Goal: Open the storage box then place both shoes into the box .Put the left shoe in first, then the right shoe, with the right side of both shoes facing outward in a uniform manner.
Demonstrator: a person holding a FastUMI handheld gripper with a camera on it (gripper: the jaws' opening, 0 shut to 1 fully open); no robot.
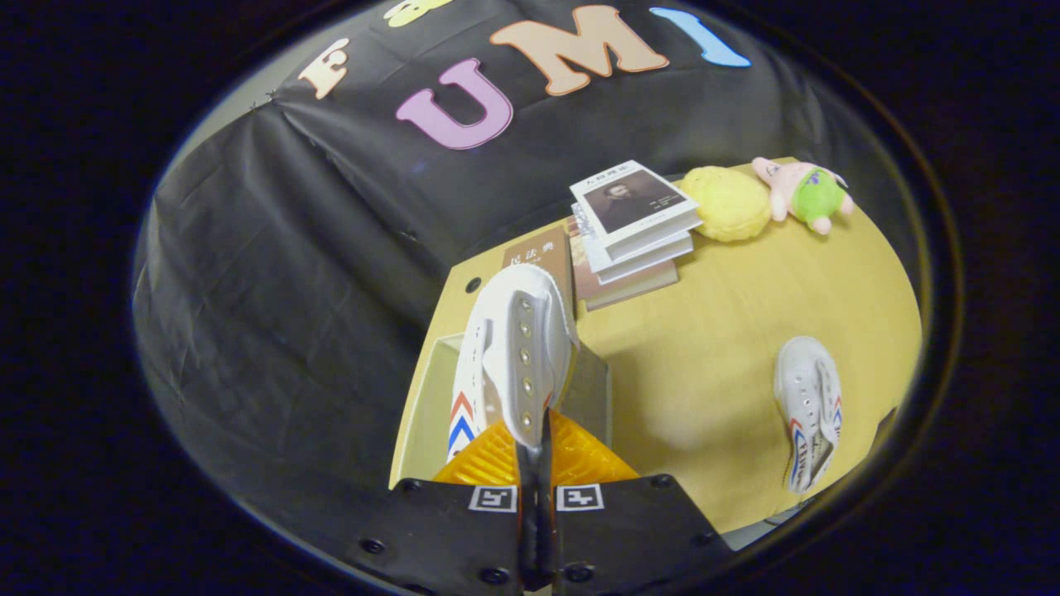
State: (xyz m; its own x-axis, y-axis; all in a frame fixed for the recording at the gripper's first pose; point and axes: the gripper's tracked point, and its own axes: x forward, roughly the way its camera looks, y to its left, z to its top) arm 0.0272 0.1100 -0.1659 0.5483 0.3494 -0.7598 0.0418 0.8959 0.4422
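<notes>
**Shoe clamped over box, second shoe on worktop**

A yellow worktop (712, 331) is seen against the black cloth wall of the booth. The tool (536, 463) is shown closed together, its fingers (497, 463) pinched on the rear edge of a white shoe (513, 356) with eyelets and red-blue side stripes. That shoe is held upright, toe pointing away, just ahead of the fingers. A pale open box (431, 397) is seen directly below and around the shoe, at the near left corner of the worktop; whether the shoe touches the box floor cannot be told. A second white shoe (810, 410) is lying on the worktop, well apart to the right. Beyond the held shoe a stack of books (633, 228) is placed, with a brown book (538, 257) beside it. A yellow plush (729, 203) and a pink-green plush toy (803, 194) are set past the books at the far edge.
</notes>
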